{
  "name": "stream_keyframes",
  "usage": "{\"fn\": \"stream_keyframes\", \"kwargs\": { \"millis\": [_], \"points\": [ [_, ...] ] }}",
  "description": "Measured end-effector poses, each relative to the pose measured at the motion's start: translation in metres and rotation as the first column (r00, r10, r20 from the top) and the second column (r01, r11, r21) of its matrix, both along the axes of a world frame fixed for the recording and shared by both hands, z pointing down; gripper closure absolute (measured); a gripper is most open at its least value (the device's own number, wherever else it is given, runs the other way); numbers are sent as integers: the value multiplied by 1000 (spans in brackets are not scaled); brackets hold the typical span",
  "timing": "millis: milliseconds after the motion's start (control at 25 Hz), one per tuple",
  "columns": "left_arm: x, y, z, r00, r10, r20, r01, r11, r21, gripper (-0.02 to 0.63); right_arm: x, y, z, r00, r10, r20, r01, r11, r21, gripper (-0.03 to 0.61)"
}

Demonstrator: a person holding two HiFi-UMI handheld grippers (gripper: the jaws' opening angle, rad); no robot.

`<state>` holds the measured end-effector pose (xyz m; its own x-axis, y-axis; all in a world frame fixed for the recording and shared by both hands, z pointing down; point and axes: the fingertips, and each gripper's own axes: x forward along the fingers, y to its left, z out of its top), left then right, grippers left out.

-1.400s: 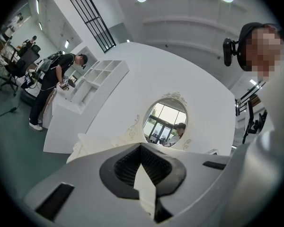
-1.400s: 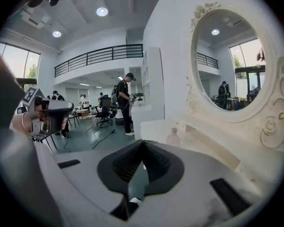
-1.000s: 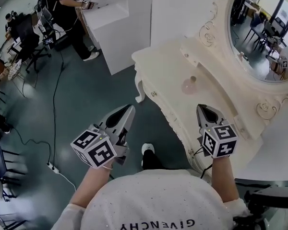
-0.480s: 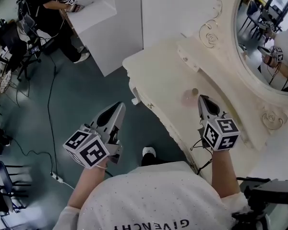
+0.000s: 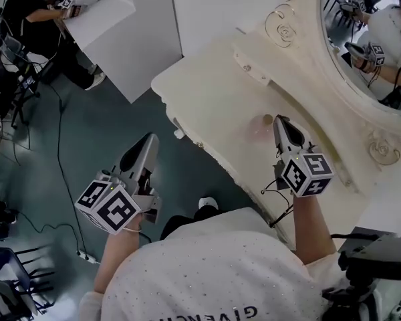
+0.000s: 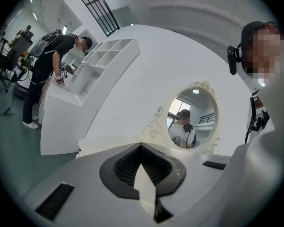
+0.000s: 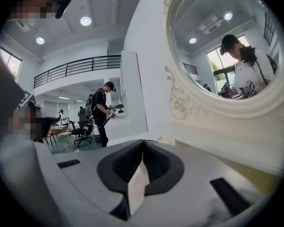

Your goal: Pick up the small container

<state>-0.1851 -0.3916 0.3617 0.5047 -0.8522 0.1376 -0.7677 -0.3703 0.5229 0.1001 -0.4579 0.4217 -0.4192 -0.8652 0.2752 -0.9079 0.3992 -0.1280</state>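
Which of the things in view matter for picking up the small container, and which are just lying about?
For the job:
- small container, on the dressing table
- right gripper, jaws shut, close by the container
- left gripper, jaws shut, out over the floor

Not part of it:
- oval mirror
- white shelf unit
- person in black

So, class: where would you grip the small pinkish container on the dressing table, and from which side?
Probably the small container across its rounded body, under the smaller top, coming from the dressing table's front edge: the right gripper lies close beside it on that side. Its jaws are shut, so open them first.
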Motion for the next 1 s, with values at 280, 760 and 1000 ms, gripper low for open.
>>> {"fn": "stream_keyframes", "kwargs": {
  "millis": [280, 760, 1000],
  "points": [
    [-19, 0, 16, 999, -22, -25, 21, 999, -44, 612, -1, -12, 21, 999, 46, 0, -45, 998, -31, 463],
    [-24, 9, 18, 1000, -15, 3, 15, 996, -84, 614, -9, -12, 61, 996, 87, 26, -84, 991, -108, 344],
    [-23, 12, 22, 999, -32, -5, 32, 995, -97, 614, -4, -19, 69, 996, 90, -23, -92, 991, -94, 344]
  ]
}}
